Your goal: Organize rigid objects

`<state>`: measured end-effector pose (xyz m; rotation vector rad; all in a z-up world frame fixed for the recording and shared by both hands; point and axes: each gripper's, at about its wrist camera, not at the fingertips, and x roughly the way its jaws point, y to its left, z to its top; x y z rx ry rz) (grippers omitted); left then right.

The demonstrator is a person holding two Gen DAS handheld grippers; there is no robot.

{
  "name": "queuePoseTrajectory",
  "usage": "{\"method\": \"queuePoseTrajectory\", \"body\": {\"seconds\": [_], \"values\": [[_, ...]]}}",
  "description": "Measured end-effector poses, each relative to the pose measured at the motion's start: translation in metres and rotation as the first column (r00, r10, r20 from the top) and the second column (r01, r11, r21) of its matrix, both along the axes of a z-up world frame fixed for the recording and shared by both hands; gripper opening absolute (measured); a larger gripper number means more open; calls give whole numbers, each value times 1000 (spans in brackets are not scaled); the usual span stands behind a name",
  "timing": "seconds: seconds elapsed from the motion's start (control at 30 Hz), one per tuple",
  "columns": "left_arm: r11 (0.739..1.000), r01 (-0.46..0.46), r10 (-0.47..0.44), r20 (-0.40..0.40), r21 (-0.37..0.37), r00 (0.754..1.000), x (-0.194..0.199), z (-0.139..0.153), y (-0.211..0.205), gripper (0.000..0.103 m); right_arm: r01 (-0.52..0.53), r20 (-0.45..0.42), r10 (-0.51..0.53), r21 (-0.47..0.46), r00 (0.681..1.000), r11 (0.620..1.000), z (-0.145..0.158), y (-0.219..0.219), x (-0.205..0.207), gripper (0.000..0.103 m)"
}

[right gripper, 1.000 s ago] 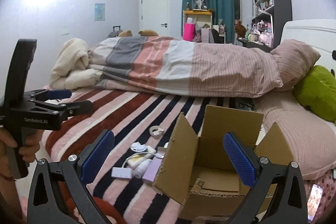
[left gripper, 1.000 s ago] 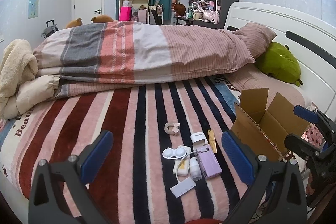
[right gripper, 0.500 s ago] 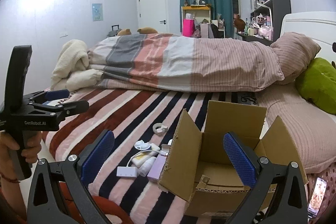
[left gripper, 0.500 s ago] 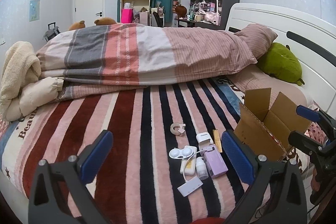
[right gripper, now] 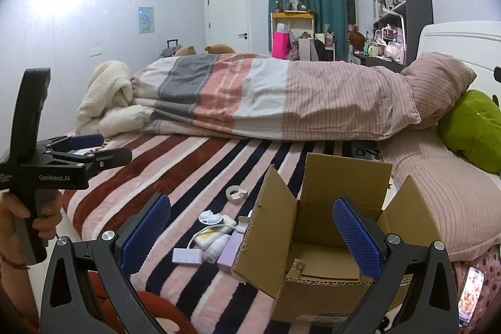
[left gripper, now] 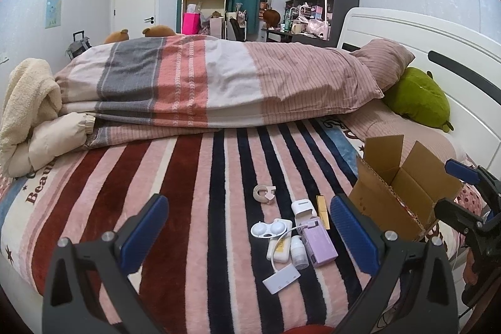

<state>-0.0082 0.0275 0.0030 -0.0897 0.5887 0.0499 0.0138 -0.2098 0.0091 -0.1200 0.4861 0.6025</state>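
Several small rigid items lie in a cluster on the striped blanket: a tape roll (left gripper: 263,194), a white contact-lens case (left gripper: 271,229), a purple box (left gripper: 317,241), a small white bottle (left gripper: 298,247), a white adapter on a cable (left gripper: 281,275) and a gold stick (left gripper: 322,207). An open cardboard box (right gripper: 325,227) stands to their right, empty as far as I see. My left gripper (left gripper: 249,235) is open and empty, hovering before the cluster. My right gripper (right gripper: 250,235) is open and empty, in front of the box. The cluster also shows in the right wrist view (right gripper: 216,237).
A folded striped duvet (left gripper: 200,83) and a pink pillow (left gripper: 383,61) lie across the back of the bed. A green plush (left gripper: 416,96) sits by the white headboard (left gripper: 438,43). A cream blanket (left gripper: 28,105) is heaped at the left. A phone (right gripper: 469,291) lies at the bed's right edge.
Both grippers have drifted slightly left and forward, so the items and box sit a little further right in view. Nothing was grasped and both stay open.
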Motion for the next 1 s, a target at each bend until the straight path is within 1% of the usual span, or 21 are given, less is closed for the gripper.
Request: {"method": "queuePoseTrajectory", "body": {"seconds": [0.13,0.2,0.33,0.43,0.5,0.53,0.57,0.6,0.63,0.67,0.7,0.73,0.77,0.87,0.93,1.0], "values": [[1000,3,-3,3,-11,1000,-1,0,3,103,-7,37,7,-17,999,1000,3,5,-6,103],[1000,1,-1,4,-10,1000,-1,0,3,103,-15,36,15,-16,999,1000,4,7,-9,103],[999,-15,16,9,-30,1000,-6,-3,16,103,13,52,-12,-10,999,1000,9,16,-16,103],[998,-63,63,5,2,998,-9,-8,31,103,-46,96,50,-49,994,998,17,37,-30,103],[996,-88,88,-4,3,996,-11,-14,42,103,-103,128,111,-67,986,992,17,56,-39,103],[995,-96,96,-6,-2,995,-12,-18,48,103,-136,124,144,-69,982,988,14,67,-41,103],[995,-103,103,-11,-9,995,-13,-21,54,103,-164,107,170,-62,980,985,11,75,-42,103],[994,-111,111,-20,-11,994,-12,-25,59,103,-200,77,203,-49,976,979,5,85,-41,101],[993,-120,120,-29,-10,992,-12,-30,64,103,-232,43,233,-39,971,972,-2,94,-39,96],[991,-130,130,-38,-10,991,-13,-39,76,103,-257,8,258,-38,966,966,-10,105,-36,87],[990,-137,136,-48,-12,990,-13,-44,81,103,-271,-25,270,-46,962,961,-20,115,-33,82],[990,-143,142,-56,-14,988,-12,-50,86,103,-279,-47,277,-57,960,959,-29,122,-32,81],[989,-147,146,-62,-17,987,-12,-56,91,103,-284,-77,278,-77,957,956,-41,130,-29,81],[985,-173,171,-71,-25,983,-9,-74,103,103,-282,-166,260,-123,951,952,-78,140,-18,74],[983,-182,180,-67,-25,981,-8,-84,109,103,-264,-228,230,-134,946,955,-101,138,-10,74],[985,-172,171,-70,-15,983,-5,-93,112,103,-232,-277,183,-154,943,961,-123,135,-3,74]]}}
